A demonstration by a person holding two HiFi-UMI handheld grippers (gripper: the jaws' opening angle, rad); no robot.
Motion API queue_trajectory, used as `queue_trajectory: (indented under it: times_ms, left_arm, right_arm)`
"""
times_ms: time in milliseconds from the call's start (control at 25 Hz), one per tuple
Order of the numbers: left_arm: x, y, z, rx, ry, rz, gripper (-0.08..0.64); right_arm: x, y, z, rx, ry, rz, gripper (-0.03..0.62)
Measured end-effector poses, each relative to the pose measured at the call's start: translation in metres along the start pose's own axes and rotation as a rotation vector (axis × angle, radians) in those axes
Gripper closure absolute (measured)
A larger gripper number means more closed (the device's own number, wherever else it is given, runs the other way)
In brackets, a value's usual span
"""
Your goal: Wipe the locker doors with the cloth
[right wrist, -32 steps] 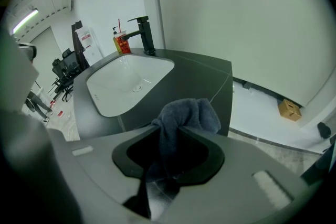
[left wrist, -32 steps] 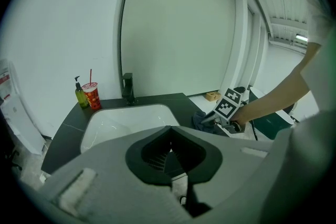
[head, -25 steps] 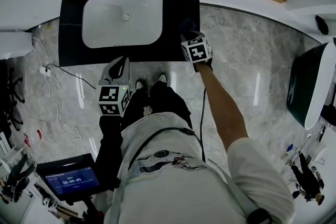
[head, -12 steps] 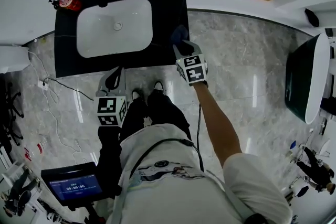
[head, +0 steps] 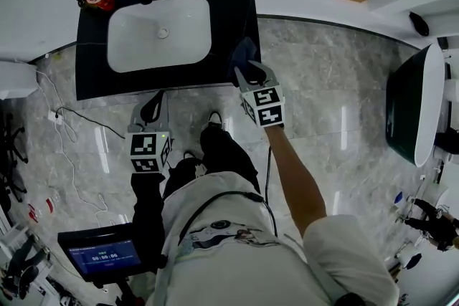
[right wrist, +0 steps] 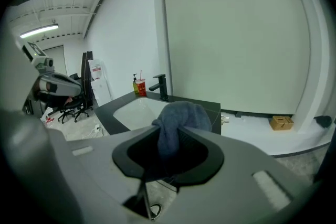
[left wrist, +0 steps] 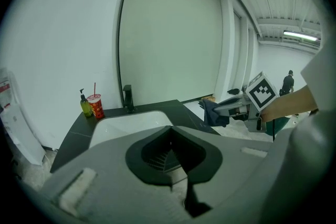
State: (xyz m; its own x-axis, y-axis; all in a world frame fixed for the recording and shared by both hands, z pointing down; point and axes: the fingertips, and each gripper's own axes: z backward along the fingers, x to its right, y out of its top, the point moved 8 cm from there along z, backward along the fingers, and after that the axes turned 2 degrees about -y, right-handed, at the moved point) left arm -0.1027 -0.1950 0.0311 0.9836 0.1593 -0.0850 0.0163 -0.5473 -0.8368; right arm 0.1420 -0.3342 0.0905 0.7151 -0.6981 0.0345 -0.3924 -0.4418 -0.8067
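Here, the fingers of the right gripper [head: 249,70] pinch a bunched dark blue cloth [right wrist: 177,119] above the right end of the black counter [head: 235,7], while the left gripper [left wrist: 169,150] (fingers together, nothing between) hovers before its front edge.

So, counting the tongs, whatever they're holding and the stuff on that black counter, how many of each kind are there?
Tongs: 2 (left tongs, right tongs)
Cloth, blue, gripped in the right tongs: 1
Red cup: 1
Soap bottle: 1
Black tap: 1
White basin: 1
Total: 7
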Motion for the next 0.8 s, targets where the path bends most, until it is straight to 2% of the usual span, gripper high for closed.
queue_trajectory:
  times_ms: [240,440,560,640,800]
  left_arm:
    - [-0.014,-0.016,0.059,0.064,0.02,0.001,0.558]
    - [-0.031,-0.048,0.122,0.09,0.042,0.019,0.558]
    - [-0.043,-0.072,0.158,0.102,0.057,0.058,0.558]
    - [-0.049,-0.085,0.174,0.115,0.062,0.084,0.558]
    - [-0.049,-0.103,0.188,0.128,0.034,0.081,0.558]
  right_arm:
    - [-0.045,0.013,0.037,0.066,0.001,0.043,0.491]
    - [-0.095,0.015,0.072,0.124,-0.027,0.045,0.491]
    - [-0.132,0.011,0.092,0.151,-0.035,0.041,0.491]
    - [-0.151,0.006,0.102,0.159,-0.037,0.049,0.491]
    - [-0.169,0.0,0.124,0.18,-0.05,0.072,0.491]
